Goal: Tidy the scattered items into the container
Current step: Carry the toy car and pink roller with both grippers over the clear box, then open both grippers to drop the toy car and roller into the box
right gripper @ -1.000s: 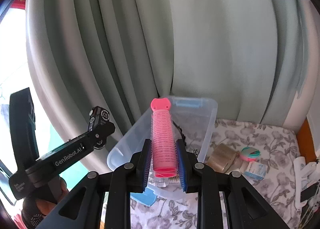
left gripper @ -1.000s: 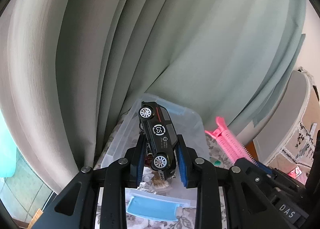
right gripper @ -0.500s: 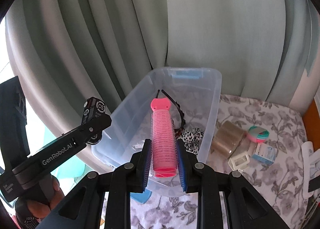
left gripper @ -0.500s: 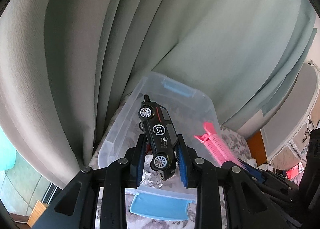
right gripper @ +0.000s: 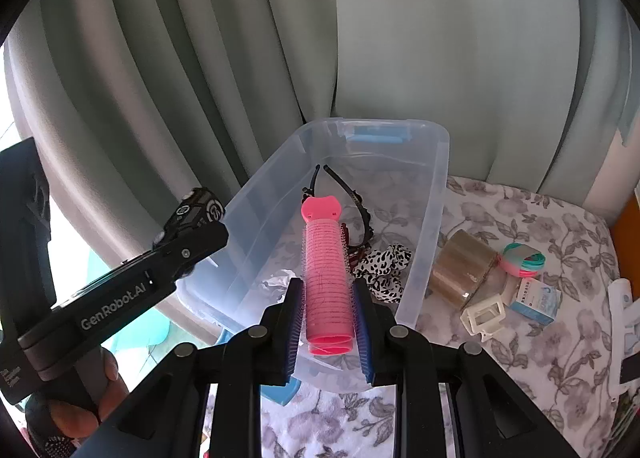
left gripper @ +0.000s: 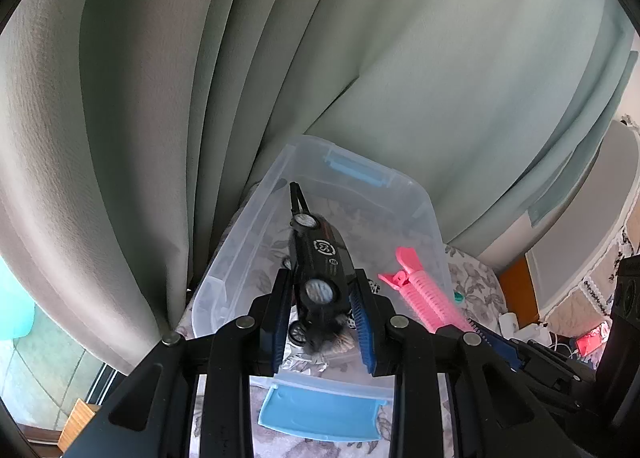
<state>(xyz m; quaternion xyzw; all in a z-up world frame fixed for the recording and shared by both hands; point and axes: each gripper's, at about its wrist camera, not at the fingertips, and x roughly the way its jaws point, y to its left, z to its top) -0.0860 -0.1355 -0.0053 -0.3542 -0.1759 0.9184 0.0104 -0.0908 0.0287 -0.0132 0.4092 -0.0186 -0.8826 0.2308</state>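
My left gripper [left gripper: 323, 274] is shut on a black toy car [left gripper: 320, 258], nose pointing away, above the near end of a clear plastic container [left gripper: 240, 250]. My right gripper [right gripper: 327, 284] is shut on a pink hair roller [right gripper: 326, 266] that hangs over the same container [right gripper: 440, 186]. In the box lie a black headband [right gripper: 352, 194], a leopard-print scrunchie [right gripper: 384, 266] and crumpled foil [right gripper: 276, 282]. The right wrist view shows the left gripper [right gripper: 192, 226] from the side at the box's left wall. The roller [left gripper: 424, 298] appears to the right of the car.
On the floral cloth right of the box lie a tape roll [right gripper: 460, 270], a white clip [right gripper: 482, 316], a small blue-and-white box [right gripper: 536, 300] and a teal-and-pink item [right gripper: 522, 258]. Grey-green curtains [right gripper: 400, 38] hang just behind the container. A blue latch [left gripper: 320, 414] sticks out at its near end.
Both grippers have sunk and tipped down toward the container, which now fills more of each view. The car has shifted a little between the left pads. The roller is still gripped.
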